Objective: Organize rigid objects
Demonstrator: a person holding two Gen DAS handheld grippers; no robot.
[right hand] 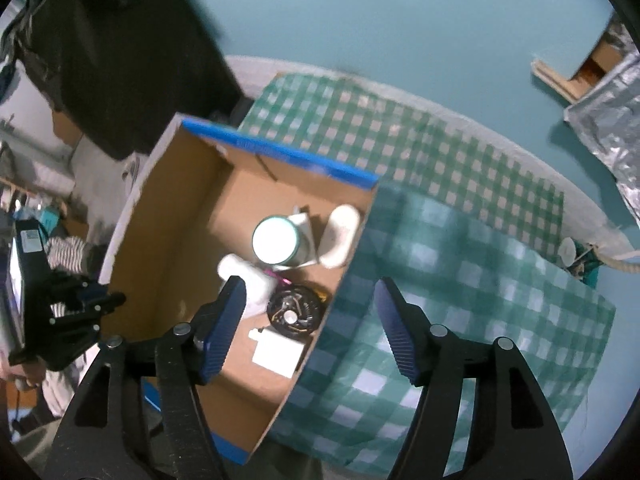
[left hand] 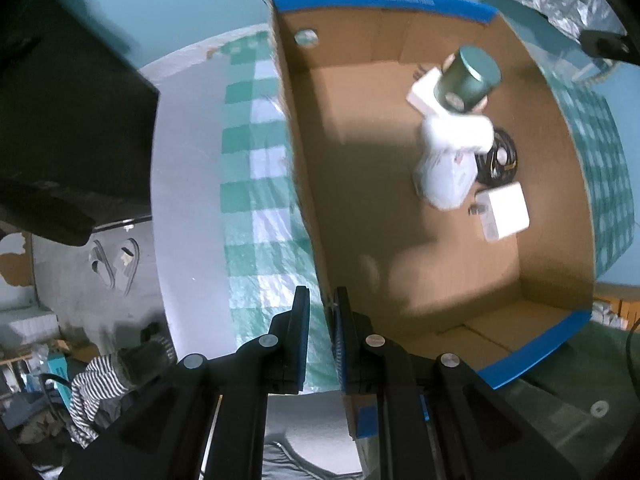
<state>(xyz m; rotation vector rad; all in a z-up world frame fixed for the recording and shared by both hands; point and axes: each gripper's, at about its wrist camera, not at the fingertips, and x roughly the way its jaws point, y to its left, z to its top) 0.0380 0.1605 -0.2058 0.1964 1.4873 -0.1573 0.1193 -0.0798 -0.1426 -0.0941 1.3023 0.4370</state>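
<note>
A cardboard box point(left hand: 372, 208) with blue-taped rims stands on a green checked cloth. Inside lie a green tin point(left hand: 470, 80), white packages point(left hand: 452, 160), a black cable coil point(left hand: 500, 158) and a white charger block point(left hand: 505, 212). My left gripper point(left hand: 322, 316) is shut on the box's left wall point(left hand: 304, 184). In the right wrist view the box point(right hand: 172, 216) holds the tin point(right hand: 277, 240), coil point(right hand: 296, 309) and charger point(right hand: 278, 352). My right gripper point(right hand: 310, 312) is open and empty, above the box's right wall.
The checked cloth point(right hand: 460, 280) covers a round white table point(left hand: 184, 184). A dark chair back point(left hand: 72, 120) stands at the left. A foil bag point(right hand: 608, 120) lies on the teal floor. Clutter and striped cloth point(left hand: 92, 392) sit below left.
</note>
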